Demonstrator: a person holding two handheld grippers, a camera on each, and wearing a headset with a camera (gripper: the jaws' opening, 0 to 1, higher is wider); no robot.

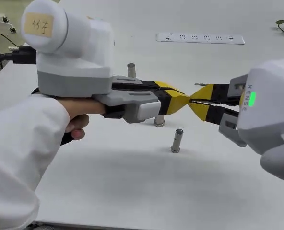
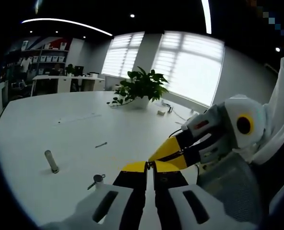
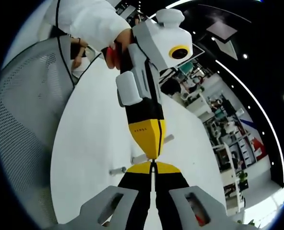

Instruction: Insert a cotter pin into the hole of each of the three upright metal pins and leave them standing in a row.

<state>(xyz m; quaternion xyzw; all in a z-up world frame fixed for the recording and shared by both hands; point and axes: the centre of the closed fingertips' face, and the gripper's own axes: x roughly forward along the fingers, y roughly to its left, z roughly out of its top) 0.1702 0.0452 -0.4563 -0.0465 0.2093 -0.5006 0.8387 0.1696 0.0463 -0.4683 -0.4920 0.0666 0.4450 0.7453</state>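
A: Left gripper (image 1: pixel 186 99), right gripper (image 1: pixel 192 101): both closed, tips touching over the table (image 1: pixel 132 191) middle; contents unclear.
B: Metal pins (image 1: pixel 176 140) stand below; cotter pin (image 2: pixel 101 144) lies toward the far edge. Likely handover; next, align with the hole.

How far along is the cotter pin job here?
Done: nothing confirmed. Three short silver metal pins stand far, middle and near on the white table, roughly in line; their holes are too small to judge. In hand: the left tongs and right tongs meet tip to tip, both shut; what they pinch is unclear. Remaining: probably all three insertions; a thin metal sliver, likely a cotter pin, lies loose nearby.
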